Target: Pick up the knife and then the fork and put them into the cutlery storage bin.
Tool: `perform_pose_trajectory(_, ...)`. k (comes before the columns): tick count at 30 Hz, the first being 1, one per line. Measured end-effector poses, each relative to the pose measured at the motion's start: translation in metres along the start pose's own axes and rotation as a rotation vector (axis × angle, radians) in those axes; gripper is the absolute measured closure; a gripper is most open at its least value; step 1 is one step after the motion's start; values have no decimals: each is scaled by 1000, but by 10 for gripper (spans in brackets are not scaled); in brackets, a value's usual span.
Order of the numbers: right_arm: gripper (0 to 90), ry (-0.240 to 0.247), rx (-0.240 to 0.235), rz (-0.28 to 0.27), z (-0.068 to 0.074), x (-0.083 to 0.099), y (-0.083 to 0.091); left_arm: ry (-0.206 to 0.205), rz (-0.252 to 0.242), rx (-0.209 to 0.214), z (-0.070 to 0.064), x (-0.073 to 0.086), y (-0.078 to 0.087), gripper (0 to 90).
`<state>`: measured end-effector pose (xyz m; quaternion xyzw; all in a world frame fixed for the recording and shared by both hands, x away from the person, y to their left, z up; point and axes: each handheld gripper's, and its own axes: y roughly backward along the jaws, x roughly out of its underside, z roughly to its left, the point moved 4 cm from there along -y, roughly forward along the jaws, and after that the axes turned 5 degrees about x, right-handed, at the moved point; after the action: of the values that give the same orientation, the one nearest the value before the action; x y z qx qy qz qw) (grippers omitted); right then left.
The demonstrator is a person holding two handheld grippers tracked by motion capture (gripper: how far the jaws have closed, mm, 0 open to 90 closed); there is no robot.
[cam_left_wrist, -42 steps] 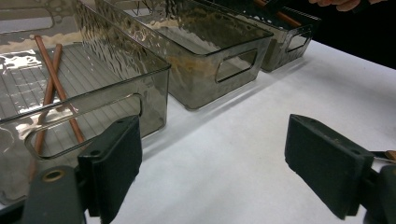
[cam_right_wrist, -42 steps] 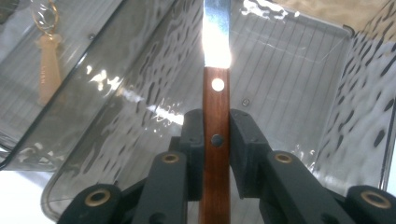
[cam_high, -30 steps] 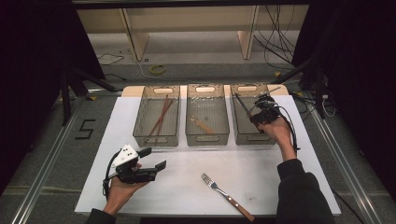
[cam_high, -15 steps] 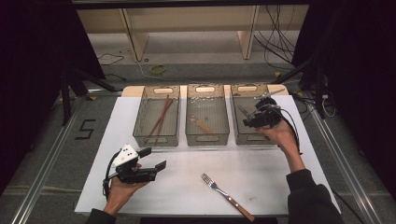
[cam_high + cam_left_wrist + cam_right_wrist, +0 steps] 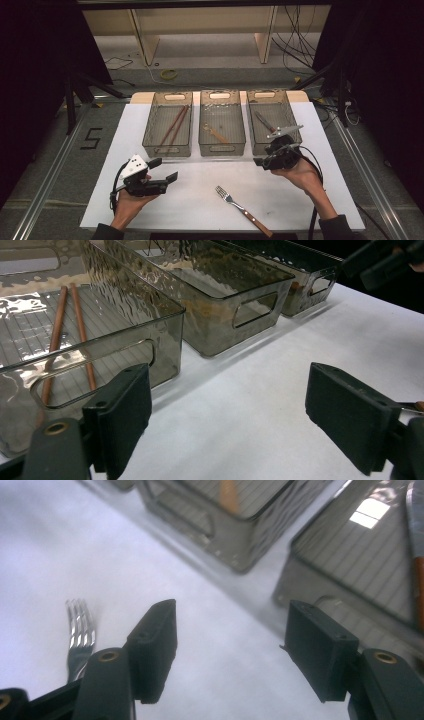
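With bins (image 5: 221, 146) already holding chopsticks (image 5: 173, 125), spoon, knife — only the fork (image 5: 242, 209) is left, just before the bins; both grippers (image 5: 162, 171) (image 5: 265, 161) wide, empty.

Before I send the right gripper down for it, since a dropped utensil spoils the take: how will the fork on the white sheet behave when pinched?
The fork looks like metal tines on a wooden handle, so probably stiff and fairly light. It lies flat on the white sheet, so it may slide rather than lift. The shiny tines look slippery; the handle likely grips better.
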<state>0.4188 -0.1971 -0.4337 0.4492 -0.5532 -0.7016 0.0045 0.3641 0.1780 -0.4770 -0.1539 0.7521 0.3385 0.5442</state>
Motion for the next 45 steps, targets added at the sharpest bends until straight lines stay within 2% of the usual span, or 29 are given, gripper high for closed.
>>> perform_pose_trajectory(9,377,67,-61,44,36,14,0,-3,-4,0,0,0,0,180)
perform_pose_trajectory(14,371,108,-94,68,49,24,0,-10,4,3,-1,0,0,180)
perform_pose_trajectory(23,384,140,-144,117,70,39,-2,-9,1,3,-1,0,0,180)
perform_pose_trajectory(27,395,168,-151,128,76,44,-4,-6,-4,1,-1,0,0,180)
perform_pose_trajectory(29,404,163,-158,137,79,45,-4,-9,-1,3,-1,0,0,180)
perform_pose_trajectory(35,418,186,-174,162,87,53,-7,-8,1,2,-2,0,0,180)
perform_pose_trajectory(39,434,227,-185,168,93,56,-7,-7,-4,1,-1,0,0,180)
perform_pose_trajectory(45,464,252,-187,189,100,62,-7,-9,0,2,-1,0,1,180)
